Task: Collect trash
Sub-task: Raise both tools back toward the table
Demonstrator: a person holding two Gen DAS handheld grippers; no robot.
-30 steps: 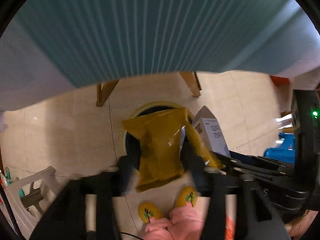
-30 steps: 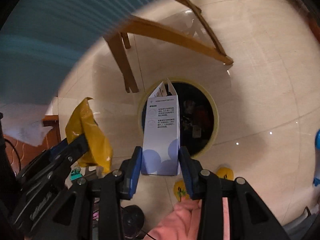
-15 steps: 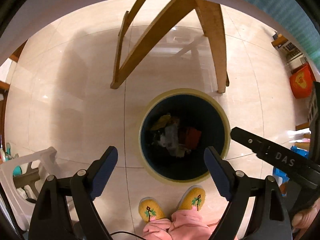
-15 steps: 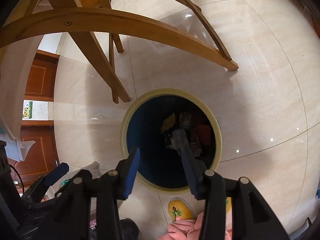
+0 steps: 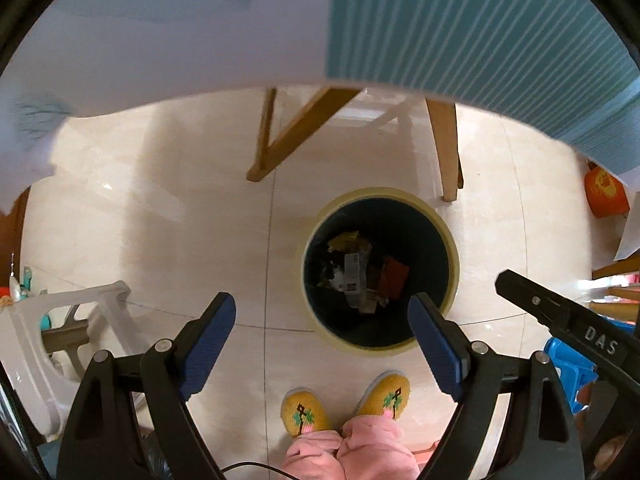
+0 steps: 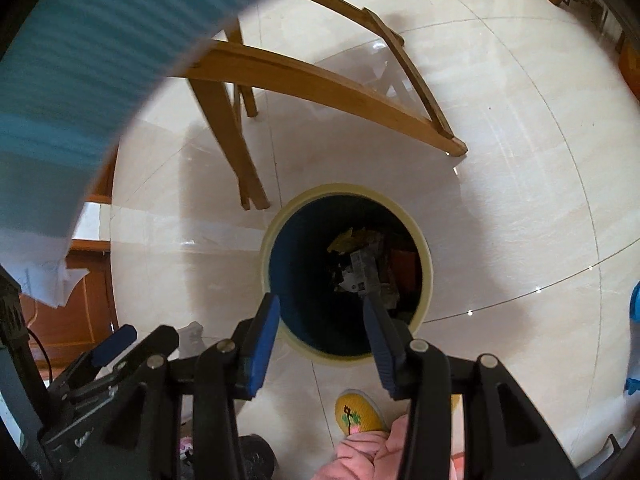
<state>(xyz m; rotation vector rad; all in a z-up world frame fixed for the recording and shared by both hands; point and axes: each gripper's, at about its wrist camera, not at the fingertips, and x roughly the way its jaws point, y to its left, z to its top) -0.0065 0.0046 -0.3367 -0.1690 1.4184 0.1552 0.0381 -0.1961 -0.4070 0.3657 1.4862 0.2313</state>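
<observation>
A round dark bin with a pale yellow rim stands on the floor below me; it also shows in the right wrist view. Inside lie a yellow bag, a white carton and a red piece. My left gripper is open and empty, above the bin's left edge. My right gripper is open and empty, over the bin's near rim. The right gripper's finger shows at the right of the left view.
Wooden table legs stand just behind the bin, under a teal striped tablecloth. A white plastic stool is at the left. The person's yellow slippers are near the bin. An orange container and a blue object are at the right.
One second ago my left gripper held the yellow bag and my right held the white carton. Both opened and the items now lie in the bin. Both grippers have risen a little.
</observation>
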